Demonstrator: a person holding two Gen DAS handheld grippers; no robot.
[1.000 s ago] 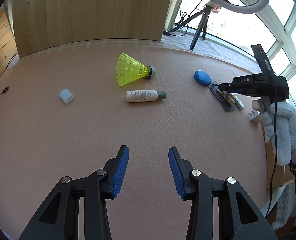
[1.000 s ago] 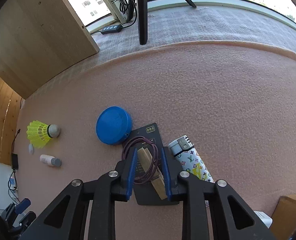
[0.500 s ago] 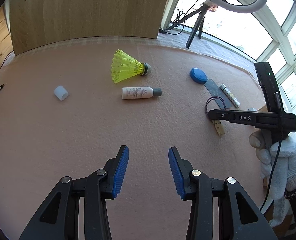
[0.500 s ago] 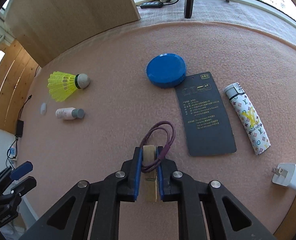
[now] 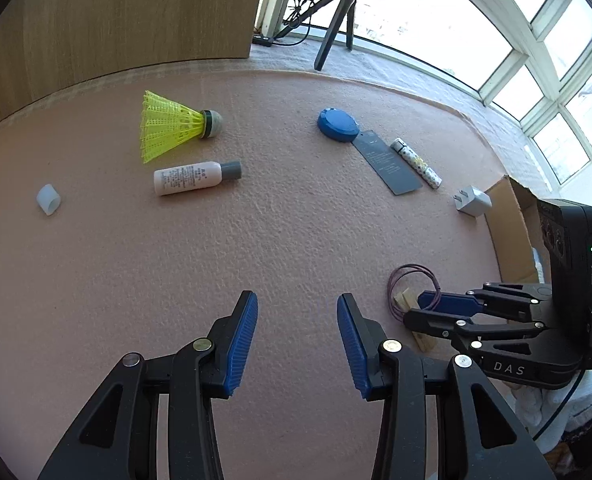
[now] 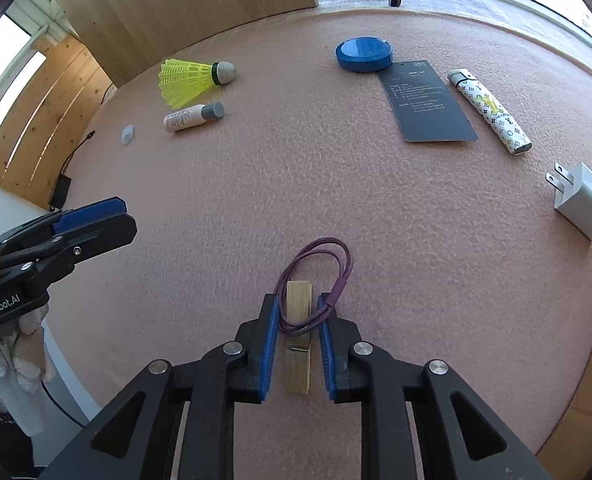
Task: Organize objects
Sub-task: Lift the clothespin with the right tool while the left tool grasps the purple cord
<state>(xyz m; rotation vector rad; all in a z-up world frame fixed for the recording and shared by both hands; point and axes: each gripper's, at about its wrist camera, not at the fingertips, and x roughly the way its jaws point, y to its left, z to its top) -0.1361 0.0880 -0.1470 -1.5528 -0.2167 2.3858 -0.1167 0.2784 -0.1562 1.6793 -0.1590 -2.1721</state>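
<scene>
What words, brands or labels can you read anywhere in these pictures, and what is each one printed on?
"DAS": on the black body of the right gripper.
"GenRobot.AI": on the black body of the left gripper.
Monogram letters on the patterned lighter: too small to read for certain.
Print on the dark card: too small to read.
Print on the small white bottle: blurred, unreadable.
</scene>
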